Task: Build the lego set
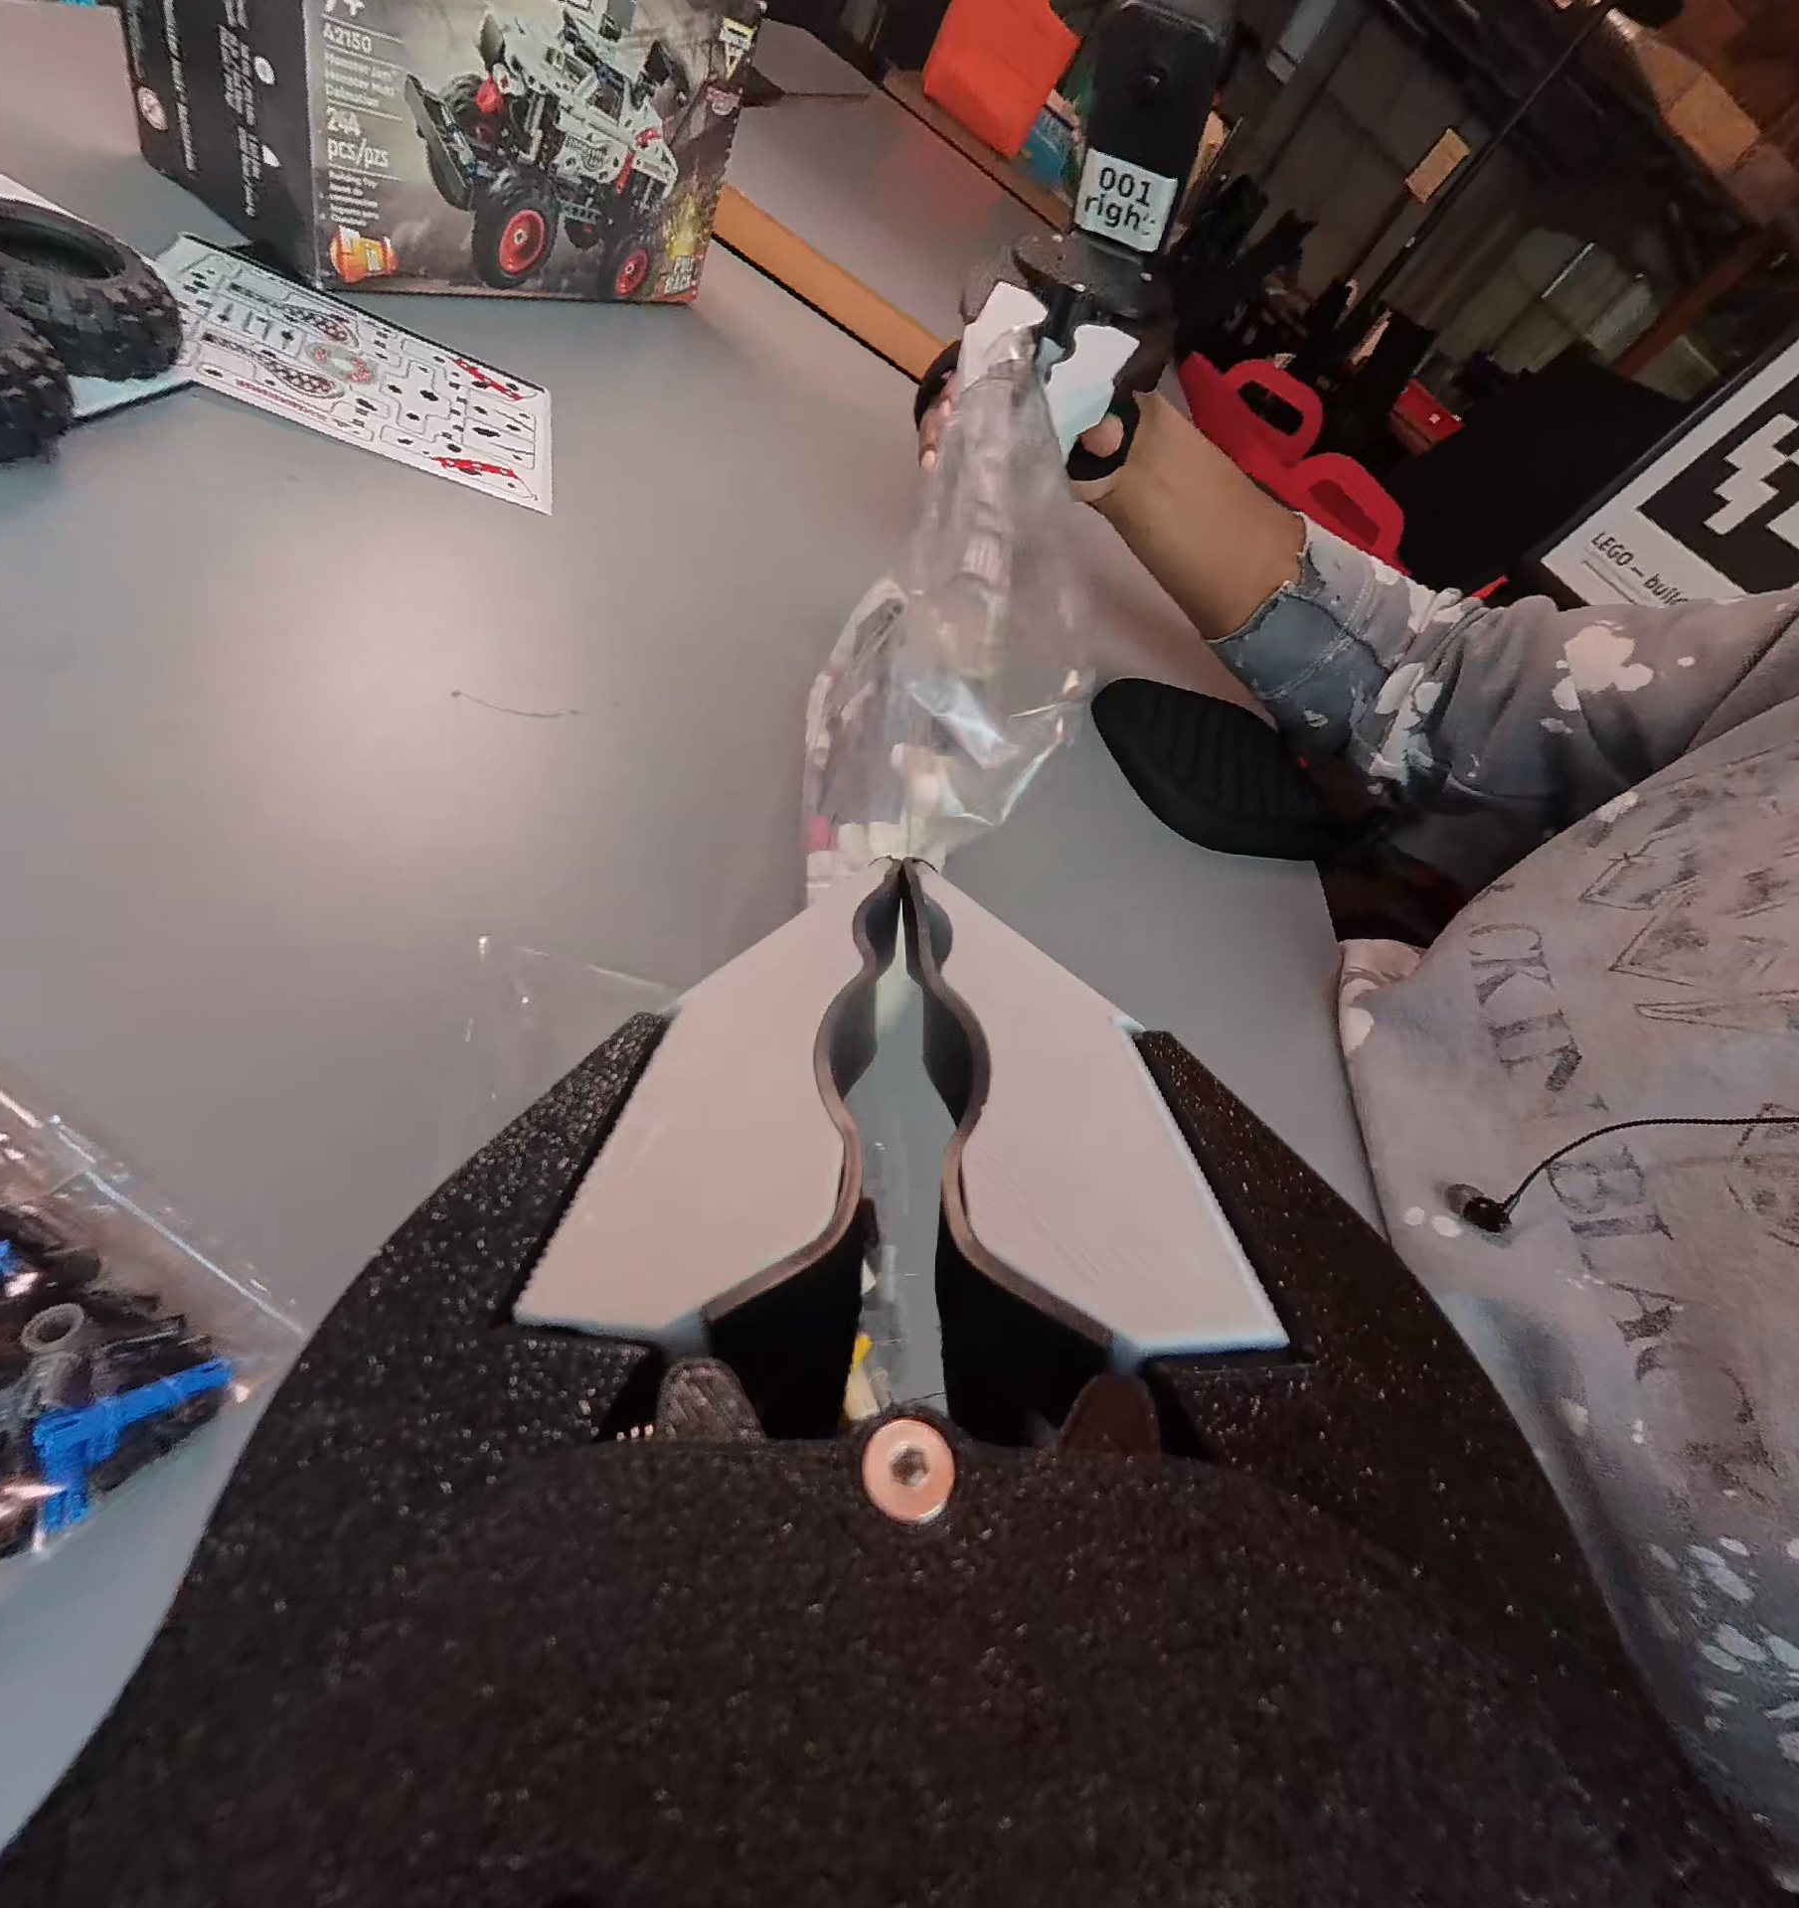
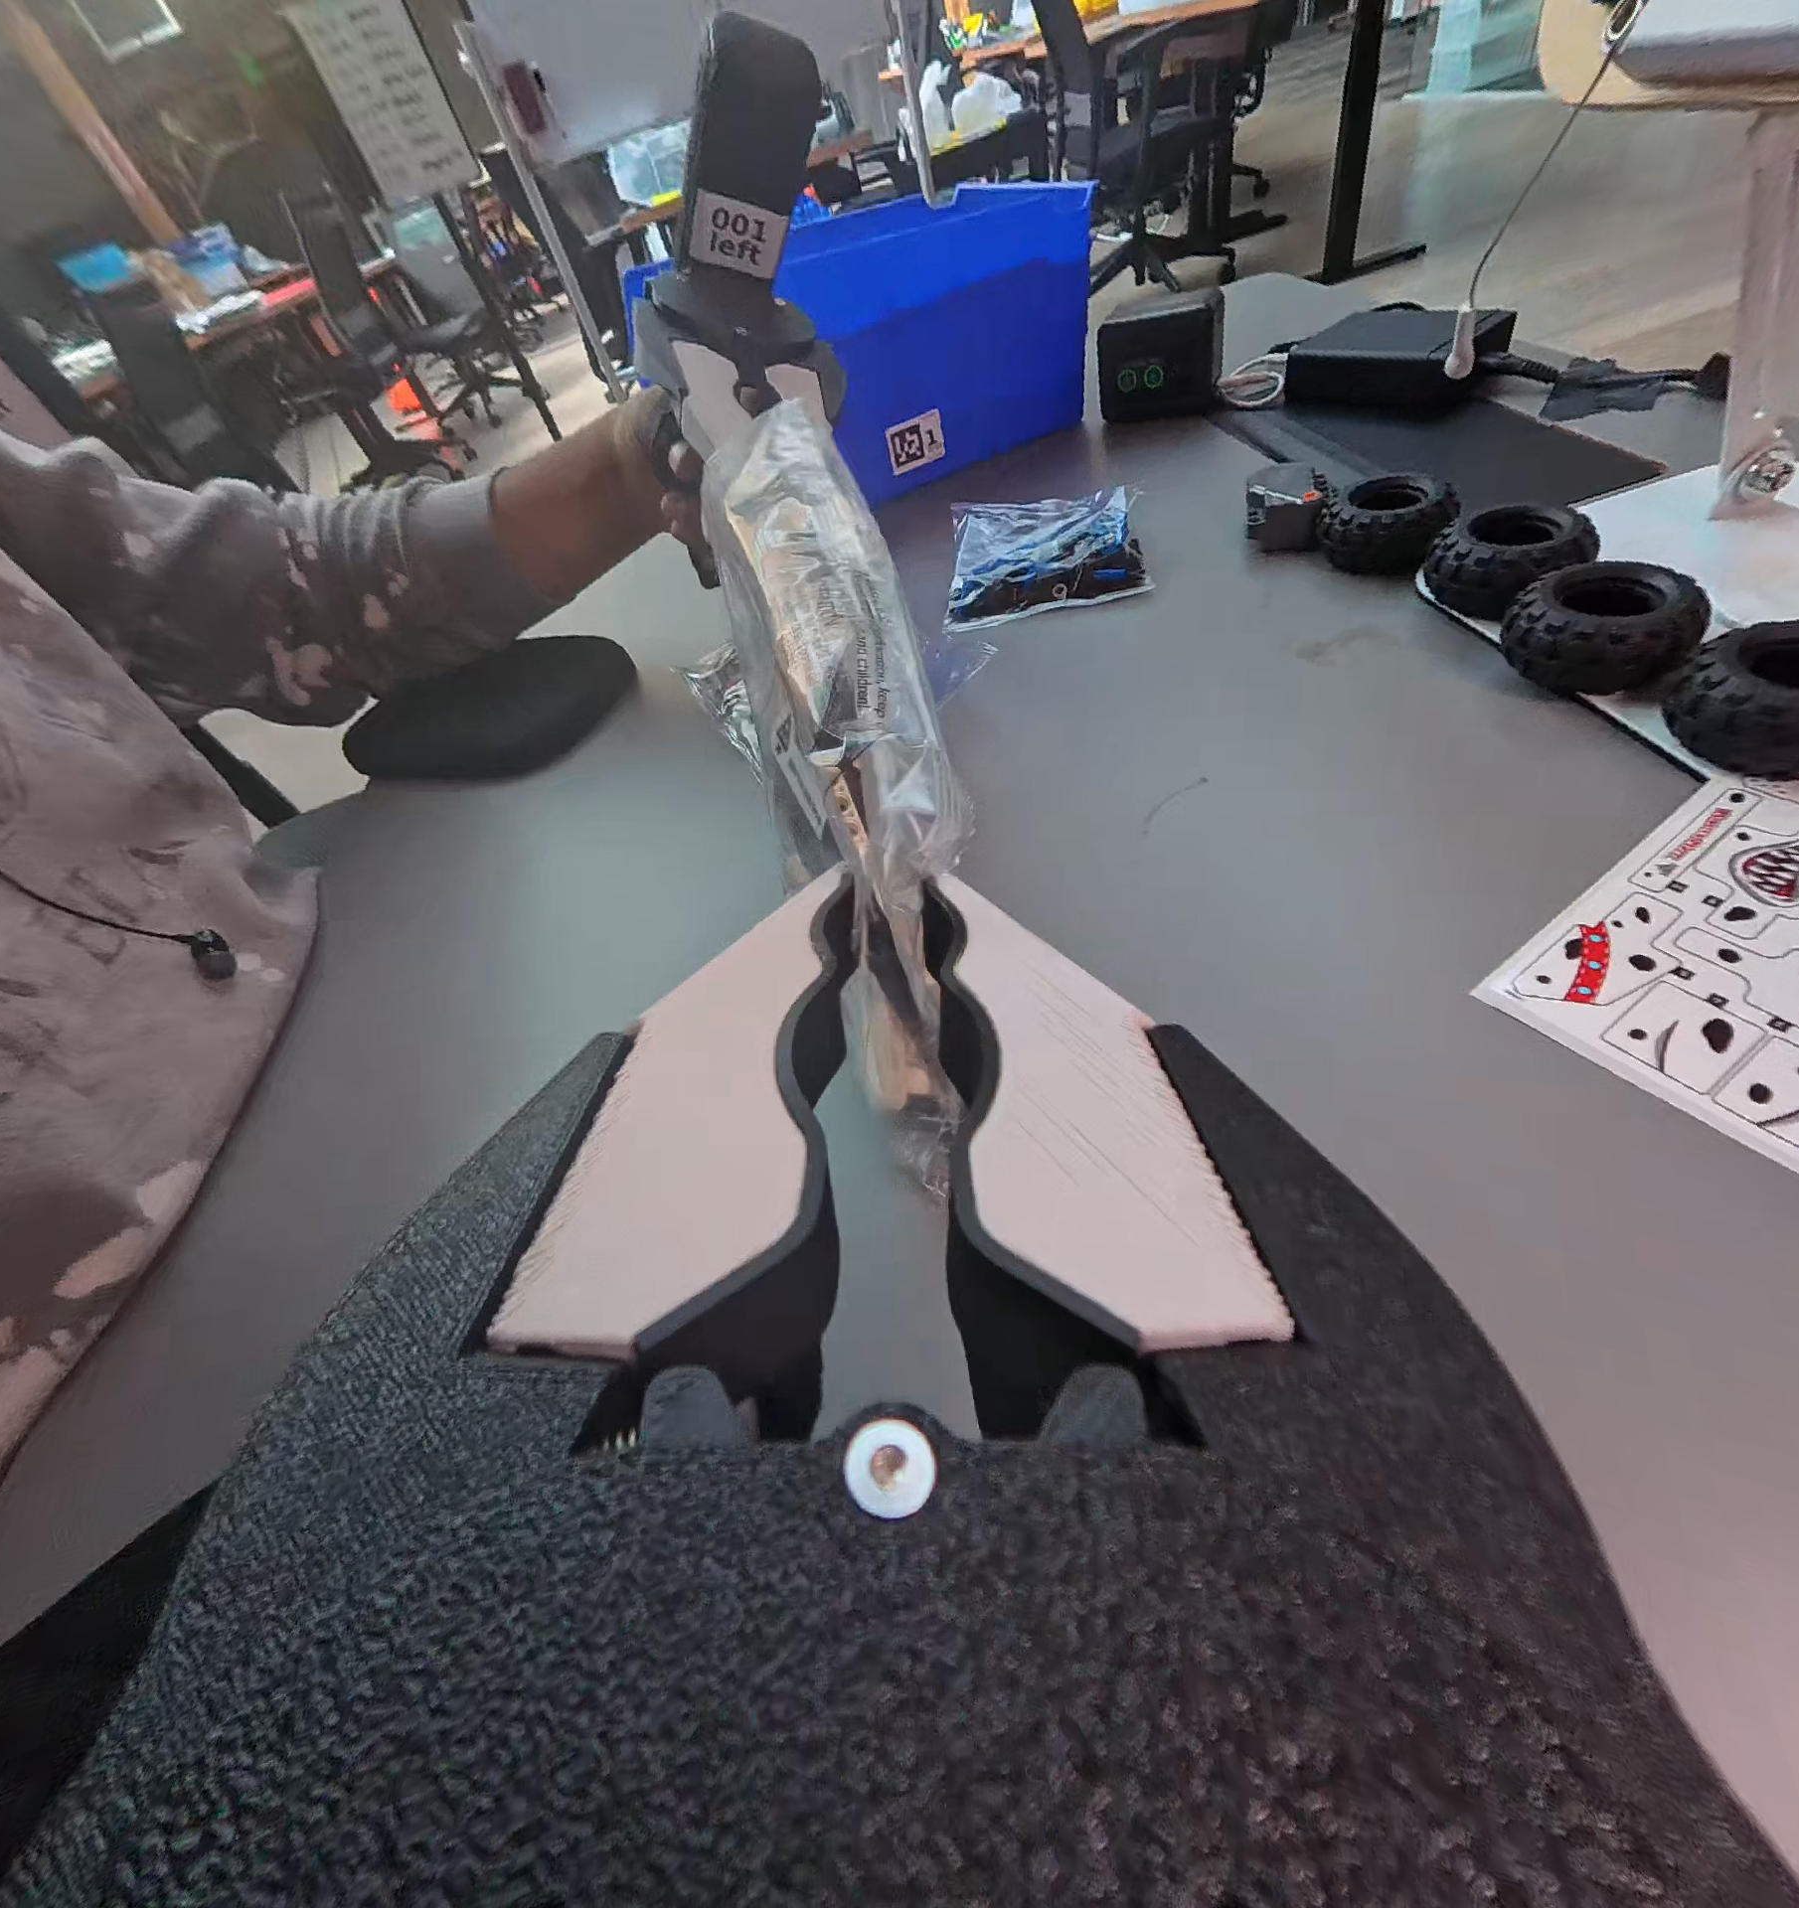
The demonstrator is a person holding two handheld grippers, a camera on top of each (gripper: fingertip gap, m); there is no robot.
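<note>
A clear plastic bag of lego parts [image 1: 978,619] is stretched in the air between my two grippers, above the grey table [image 1: 358,671]. My left gripper [image 1: 901,867] is shut on one end of it. My right gripper [image 2: 887,888] is shut on the other end, with the bag [image 2: 833,640] running between its fingers. The right gripper also shows far off in the left wrist view [image 1: 1066,320], and the left gripper in the right wrist view [image 2: 746,392]. A second clear bag [image 1: 854,712] lies on the table under the held one.
A bag of blue and black parts [image 1: 59,1373] lies at the left, also in the right wrist view [image 2: 1050,558]. Several black tyres [image 2: 1598,609], a sticker sheet [image 2: 1722,981], the set's box [image 1: 462,145] and a blue bin [image 2: 957,320] stand around. A person's sleeve [image 1: 1443,681] is at the table edge. Tip to tip, the grippers are about 20 cm apart.
</note>
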